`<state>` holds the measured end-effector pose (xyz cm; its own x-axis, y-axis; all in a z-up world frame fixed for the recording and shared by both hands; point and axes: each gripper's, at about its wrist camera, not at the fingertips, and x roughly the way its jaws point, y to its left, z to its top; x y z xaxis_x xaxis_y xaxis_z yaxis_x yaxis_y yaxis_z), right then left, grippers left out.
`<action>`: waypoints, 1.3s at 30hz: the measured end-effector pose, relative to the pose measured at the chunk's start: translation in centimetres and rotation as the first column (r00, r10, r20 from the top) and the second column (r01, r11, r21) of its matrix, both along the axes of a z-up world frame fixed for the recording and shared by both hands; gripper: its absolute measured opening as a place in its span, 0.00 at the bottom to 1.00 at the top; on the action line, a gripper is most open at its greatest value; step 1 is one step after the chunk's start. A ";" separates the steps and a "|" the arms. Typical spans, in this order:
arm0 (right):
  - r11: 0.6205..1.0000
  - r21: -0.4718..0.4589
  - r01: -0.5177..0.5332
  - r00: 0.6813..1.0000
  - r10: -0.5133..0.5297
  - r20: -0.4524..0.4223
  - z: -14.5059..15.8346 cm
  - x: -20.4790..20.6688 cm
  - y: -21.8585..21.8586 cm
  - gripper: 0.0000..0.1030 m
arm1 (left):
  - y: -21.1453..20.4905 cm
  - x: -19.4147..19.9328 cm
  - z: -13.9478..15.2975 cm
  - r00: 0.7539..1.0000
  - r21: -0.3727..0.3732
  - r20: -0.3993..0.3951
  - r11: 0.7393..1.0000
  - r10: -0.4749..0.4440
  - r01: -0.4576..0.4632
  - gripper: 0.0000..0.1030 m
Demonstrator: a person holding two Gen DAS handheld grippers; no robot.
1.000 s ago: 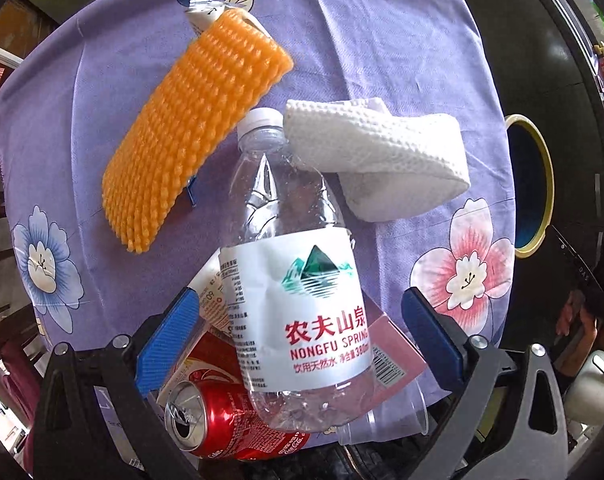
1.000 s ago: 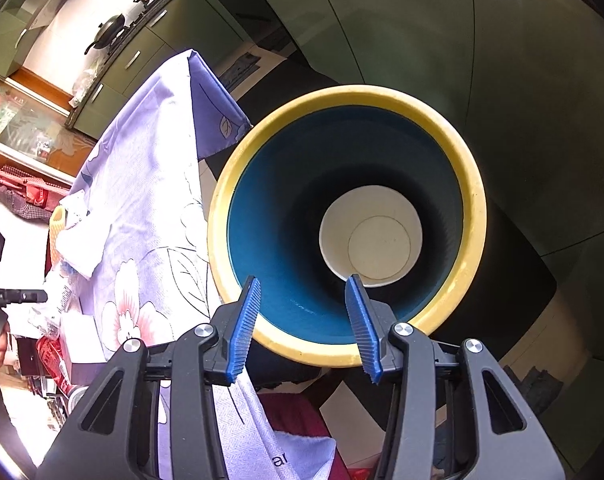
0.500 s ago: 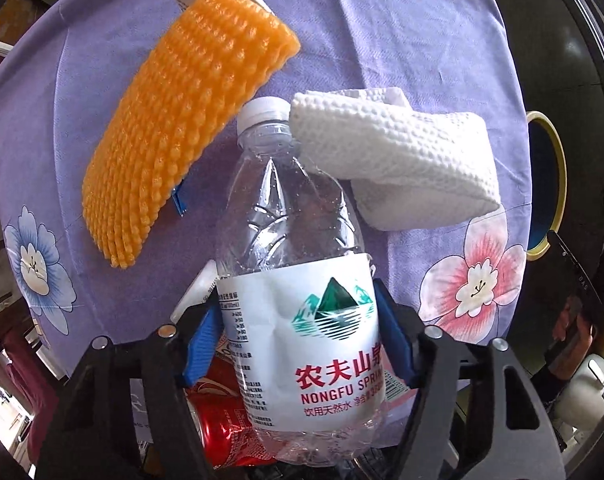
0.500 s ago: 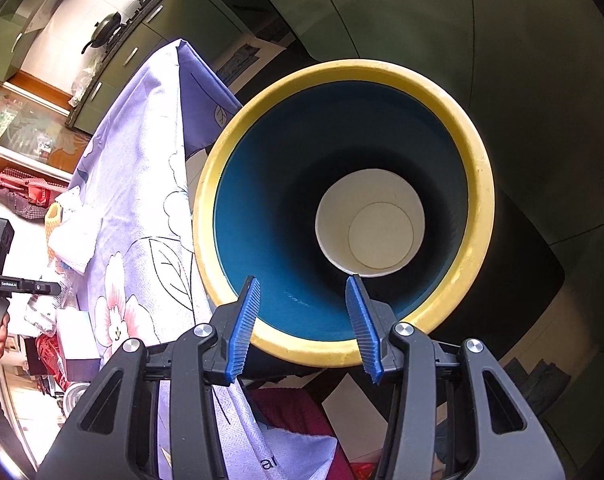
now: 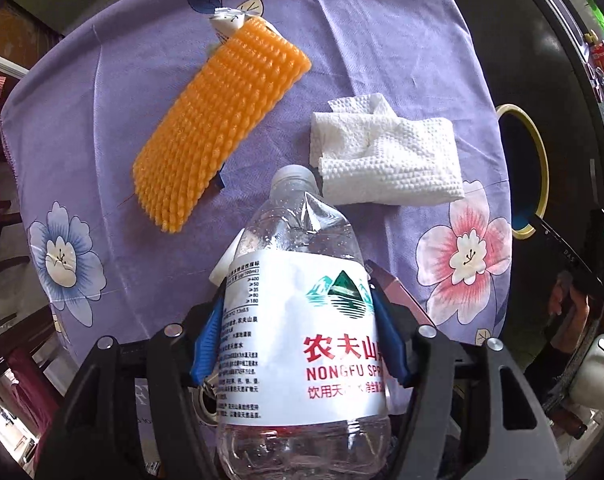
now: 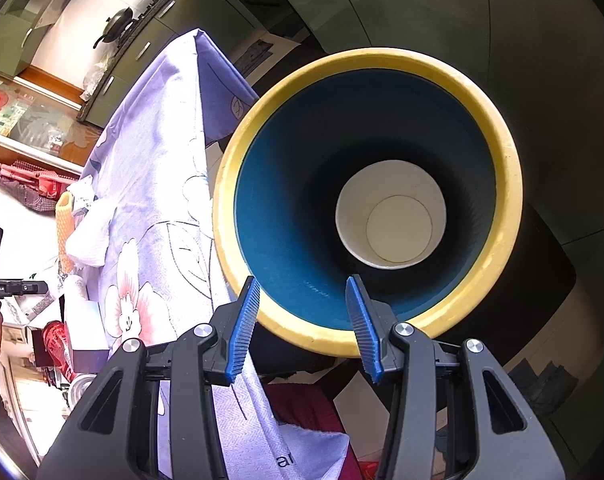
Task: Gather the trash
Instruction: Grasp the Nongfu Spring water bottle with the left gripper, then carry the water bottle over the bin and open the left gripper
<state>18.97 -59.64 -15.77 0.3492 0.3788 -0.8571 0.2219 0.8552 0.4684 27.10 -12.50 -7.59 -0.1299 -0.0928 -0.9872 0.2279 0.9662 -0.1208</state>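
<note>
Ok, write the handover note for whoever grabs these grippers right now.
Left gripper: jaws closing on the clear water bottle, pads against its label, bottle off the cloth.
Right gripper: part open, holding nothing, above the near rim of the yellow-rimmed bin.
Done: a white paper cup lies at the bottom of the bin.
Left: bin the bottle, then the orange foam net, white paper towel and red can from the purple floral tablecloth. A pink carton lies beside the bottle.
</note>
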 end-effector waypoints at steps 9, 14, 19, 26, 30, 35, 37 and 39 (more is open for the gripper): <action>1.000 0.001 -0.021 1.000 0.021 0.024 0.3 0.3 1.3 0.44 | 1.0 -2.0 3.1 0.998 -0.028 0.064 0.999 -0.025 0.027 0.60; 1.000 -0.003 -0.016 0.999 0.016 0.044 0.9 -0.3 1.0 0.44 | -1.0 -3.5 6.1 0.989 -0.058 0.124 0.995 -0.078 0.086 0.60; 1.000 -0.004 0.006 0.996 -0.006 0.087 2.2 -2.2 0.1 0.44 | -6.3 -5.0 9.0 0.965 -0.101 0.191 0.975 -0.179 0.200 0.60; 0.998 -0.038 0.048 0.984 -0.041 0.171 5.0 -7.0 -1.4 0.44 | -18.3 -6.1 7.7 0.905 -0.156 0.197 0.899 -0.378 0.409 0.60; 0.995 -0.050 0.083 0.977 -0.071 0.201 6.2 -10.2 -2.8 0.44 | -26.3 -6.2 4.4 0.865 -0.187 0.169 0.846 -0.473 0.499 0.60; 0.990 -0.042 0.135 0.970 -0.124 0.208 6.3 -13.7 -4.6 0.44 | -34.5 -5.4 -1.2 0.838 -0.189 0.107 0.817 -0.535 0.545 0.61; 0.987 -0.039 0.155 0.968 -0.144 0.206 6.1 -14.8 -5.1 0.44 | -36.5 -4.7 -3.3 0.840 -0.177 0.101 0.821 -0.533 0.543 0.61; 0.984 -0.035 0.172 0.966 -0.162 0.201 5.9 -15.6 -5.5 0.44 | -38.1 -3.8 -5.1 0.846 -0.175 0.097 0.828 -0.525 0.533 0.62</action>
